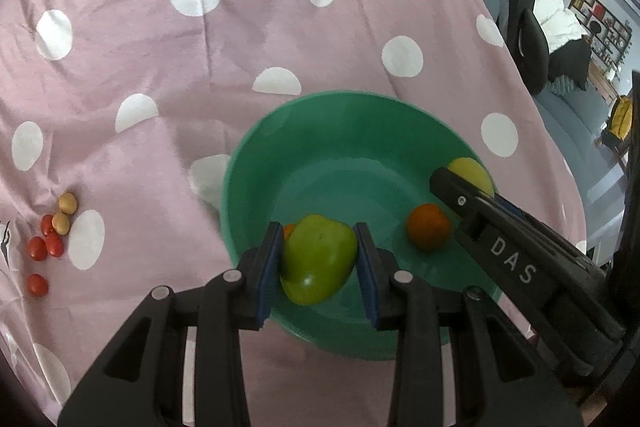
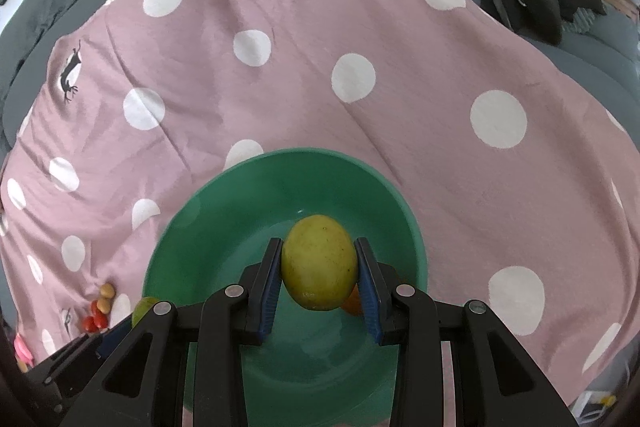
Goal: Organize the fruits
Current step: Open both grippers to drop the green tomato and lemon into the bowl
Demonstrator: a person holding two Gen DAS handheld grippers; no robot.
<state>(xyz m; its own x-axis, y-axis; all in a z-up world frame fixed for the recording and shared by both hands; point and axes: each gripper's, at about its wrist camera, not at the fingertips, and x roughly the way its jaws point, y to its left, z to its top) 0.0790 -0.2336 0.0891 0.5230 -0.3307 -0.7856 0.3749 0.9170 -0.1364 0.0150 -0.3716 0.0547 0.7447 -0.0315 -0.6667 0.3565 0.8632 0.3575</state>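
Left gripper point(image 1: 317, 261) pinching a green fruit point(image 1: 319, 259) between its pads, over the near side of the green bowl point(image 1: 256, 147). Right gripper point(image 2: 319, 275) clamped on a yellow fruit point(image 2: 319, 262), also over the bowl. 1 orange point(image 1: 427, 227) sits on the bowl floor, right of the left jaws; a 2nd orange thing peeks out behind the left pad, can't tell what.

Small red and tan fruits point(image 1: 50, 233) lie on the dotted cloth point(image 1: 240, 47), well left of the left jaws, outside the bowl.

Risks: both grippers crowd 1 bowl, so they may collide on release. Round fruit dropped from height could bounce out. Soft bedding underneath, so a rim bump could tip the bowl.
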